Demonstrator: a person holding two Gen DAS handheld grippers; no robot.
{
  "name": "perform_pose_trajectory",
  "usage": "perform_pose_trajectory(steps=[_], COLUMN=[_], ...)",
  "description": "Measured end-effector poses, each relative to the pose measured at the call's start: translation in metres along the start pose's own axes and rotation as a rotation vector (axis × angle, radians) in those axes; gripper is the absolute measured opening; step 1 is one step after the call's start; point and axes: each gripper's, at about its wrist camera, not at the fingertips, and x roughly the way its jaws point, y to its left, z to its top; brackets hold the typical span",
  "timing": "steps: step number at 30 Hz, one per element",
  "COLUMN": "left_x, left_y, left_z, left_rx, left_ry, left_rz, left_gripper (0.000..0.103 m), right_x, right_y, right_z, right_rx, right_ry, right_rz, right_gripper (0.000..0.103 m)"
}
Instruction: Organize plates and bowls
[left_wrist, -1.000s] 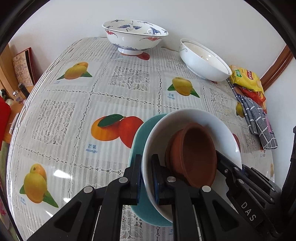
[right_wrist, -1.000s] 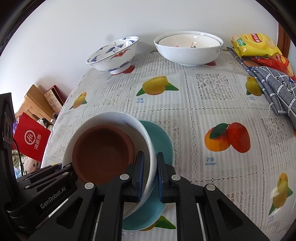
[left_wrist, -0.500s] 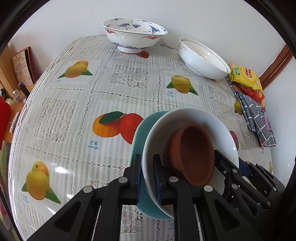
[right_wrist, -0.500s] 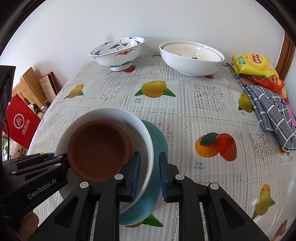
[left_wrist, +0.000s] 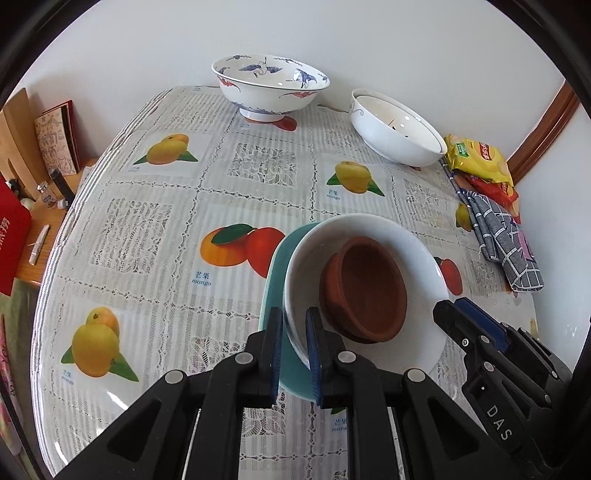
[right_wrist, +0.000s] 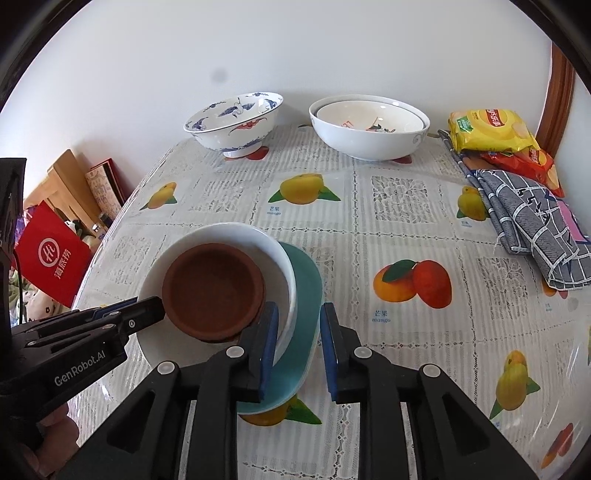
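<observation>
A brown clay dish (left_wrist: 365, 291) sits in a white bowl (left_wrist: 369, 229), which rests on a teal plate (left_wrist: 275, 258). My left gripper (left_wrist: 294, 350) straddles the white bowl's near rim, its jaws slightly parted. In the right wrist view my right gripper (right_wrist: 295, 347) is open around the rims of the white bowl (right_wrist: 221, 230) and the teal plate (right_wrist: 306, 280), with a gap on the right side. The clay dish (right_wrist: 214, 291) shows there too. A blue-patterned bowl (left_wrist: 269, 86) and nested white bowls (left_wrist: 395, 129) stand at the back.
The table (left_wrist: 147, 221) has a fruit-print cover. Snack bags (left_wrist: 480, 158) and a grey checked cloth (left_wrist: 506, 236) lie at its right edge. A red bag (right_wrist: 51, 254) and wooden boards (right_wrist: 70, 181) stand beyond the left edge.
My right gripper's jaws have opened wide and let go of the rims. The left gripper's jaws have parted slightly. The stack now rests on the table, and both cameras have pulled back.
</observation>
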Motion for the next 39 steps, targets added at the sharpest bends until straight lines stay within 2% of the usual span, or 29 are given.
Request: perform_pose_trajectory(steps=[6, 9, 10, 13, 15, 16, 17, 19, 21, 26, 31, 33, 35, 39], left_x=[-0.023, -0.037, -0.041, -0.056, -0.065, -0.07, -0.075, -0.087, -0.099, -0.125, -0.138, -0.141, -0.142, -0.144], left_y=[-0.009, -0.017, -0.021, -0.034, -0.044, -0.049, -0.054, -0.066, -0.076, -0.097, -0.114, -0.119, -0.124, -0.13], left_z=[-0.012, -0.02, -0.023, -0.033, -0.039, -0.043, -0.047, -0.055, -0.063, -0.084, -0.104, -0.112, -0.12, -0.135], left_rx=[0.033, 0.051, 0.056, 0.084, 0.098, 0.105, 0.114, 0.135, 0.151, 0.171, 0.194, 0.2, 0.206, 0.212], left_ry=[-0.038, -0.061, -0.075, -0.111, -0.132, -0.144, -0.156, -0.199, -0.238, -0.311, -0.335, -0.338, -0.344, -0.351], left_rz=[0.002, -0.005, -0.006, -0.012, -0.018, -0.018, -0.017, -0.015, -0.007, -0.012, 0.014, 0.014, 0.018, 0.032], left_gripper=[0.016, 0.022, 0.026, 0.027, 0.027, 0.032, 0.043, 0.054, 0.055, 0.072, 0.075, 0.081, 0.081, 0.081], right_x=[-0.022, -0.037, -0.043, -0.064, -0.08, -0.087, -0.095, -0.11, -0.125, -0.157, -0.182, -0.191, -0.201, -0.215], right_y=[-0.001, -0.005, -0.007, -0.016, -0.023, -0.027, -0.032, -0.043, -0.054, -0.071, -0.087, -0.092, -0.096, -0.103], right_z=[-0.009, -0.015, -0.017, -0.025, -0.031, -0.034, -0.037, -0.043, -0.05, -0.068, -0.086, -0.093, -0.1, -0.114], right_rx=[0.004, 0.019, 0.023, 0.039, 0.044, 0.05, 0.058, 0.085, 0.1, 0.109, 0.136, 0.151, 0.163, 0.169], right_ry=[-0.023, -0.037, -0.045, -0.077, -0.099, -0.107, -0.112, -0.127, -0.146, -0.182, -0.206, -0.217, -0.241, -0.268], right_rz=[0.015, 0.013, 0.011, -0.01, -0.044, -0.056, -0.066, -0.081, -0.107, -0.19, -0.221, -0.231, -0.236, -0.244], right_gripper=[0.023, 0.025, 0.028, 0.046, 0.05, 0.05, 0.052, 0.053, 0.056, 0.059, 0.061, 0.073, 0.087, 0.096])
